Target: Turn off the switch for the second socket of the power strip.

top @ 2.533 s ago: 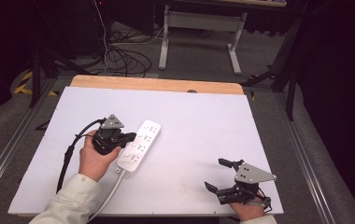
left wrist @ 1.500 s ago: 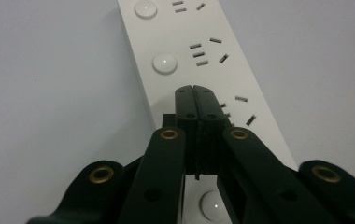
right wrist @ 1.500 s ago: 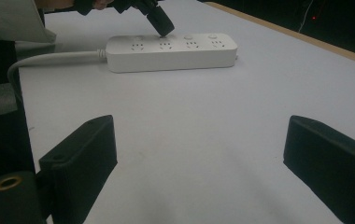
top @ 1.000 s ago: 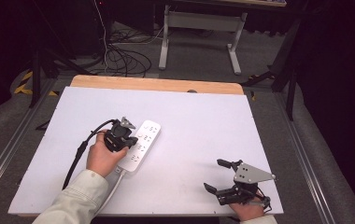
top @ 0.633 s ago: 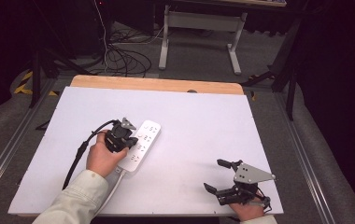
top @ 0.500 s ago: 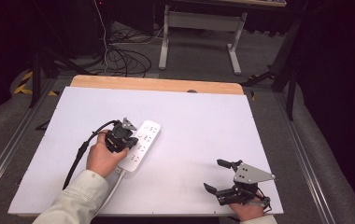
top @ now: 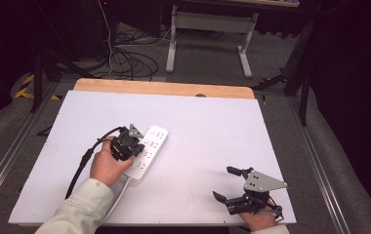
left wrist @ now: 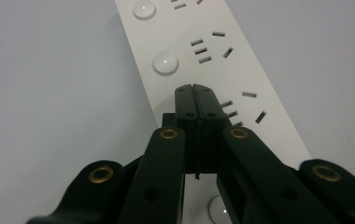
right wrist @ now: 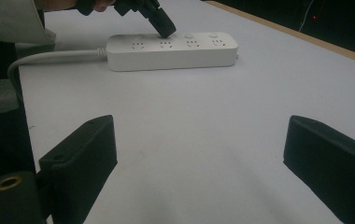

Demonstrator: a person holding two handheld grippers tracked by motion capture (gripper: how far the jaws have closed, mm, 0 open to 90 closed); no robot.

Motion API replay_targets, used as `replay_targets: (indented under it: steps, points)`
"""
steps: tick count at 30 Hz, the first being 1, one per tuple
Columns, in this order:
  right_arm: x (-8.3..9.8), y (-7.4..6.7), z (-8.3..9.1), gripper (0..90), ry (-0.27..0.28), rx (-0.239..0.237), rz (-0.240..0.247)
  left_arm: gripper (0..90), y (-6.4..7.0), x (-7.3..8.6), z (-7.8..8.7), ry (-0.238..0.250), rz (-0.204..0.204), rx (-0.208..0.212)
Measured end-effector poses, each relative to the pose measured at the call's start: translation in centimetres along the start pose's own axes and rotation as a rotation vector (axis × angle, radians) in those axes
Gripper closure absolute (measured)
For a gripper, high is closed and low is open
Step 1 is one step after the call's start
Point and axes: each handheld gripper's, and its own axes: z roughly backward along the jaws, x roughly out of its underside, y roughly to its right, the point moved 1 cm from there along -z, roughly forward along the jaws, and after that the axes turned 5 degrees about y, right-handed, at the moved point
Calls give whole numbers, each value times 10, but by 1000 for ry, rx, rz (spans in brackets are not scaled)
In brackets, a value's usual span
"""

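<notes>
Power strip (top: 145,152) lying flat on the white table (top: 213,126), slightly left of centre, its long side running diagonally away from the person and its cord (top: 117,195) trailing back toward the near edge. Left gripper (left wrist: 195,89), jaws pressed fully together with nothing between them, tips lowered onto the strip's top face beside a row of round switch buttons (left wrist: 165,62) and socket slots. From the right gripper view the closed tips (right wrist: 166,31) appear to rest on or just beside one button, though contact cannot be confirmed at that distance. Right gripper (top: 232,185), jaws spread wide and empty, resting near the table's near right corner, well apart from the strip.

Step judged in hand: pressing a switch with the closed tips.

Risks from here:
- Tips landing between button and slots, so that the push meets plain casing and switches nothing.
- Off-centre or slanted pressure sliding or pivoting the light strip across the smooth tabletop, since nothing braces it and the right gripper is too far off to help.
- Tips slipping into a socket slot, caused by the narrow closed jaws skidding sideways.
</notes>
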Motion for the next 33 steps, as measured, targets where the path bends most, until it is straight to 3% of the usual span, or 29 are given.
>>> replay_targets:
  steps: [12,19,33]
  points:
    - [0,-1,0,103,-2,1,-1,900,0,0,0,-2,4,-3]
    - [0,0,0,103,-3,1,0,900,4,0,0,-2,-11,-32]
    - [0,-1,0,103,-5,0,1,900,4,2,0,8,3,-23]
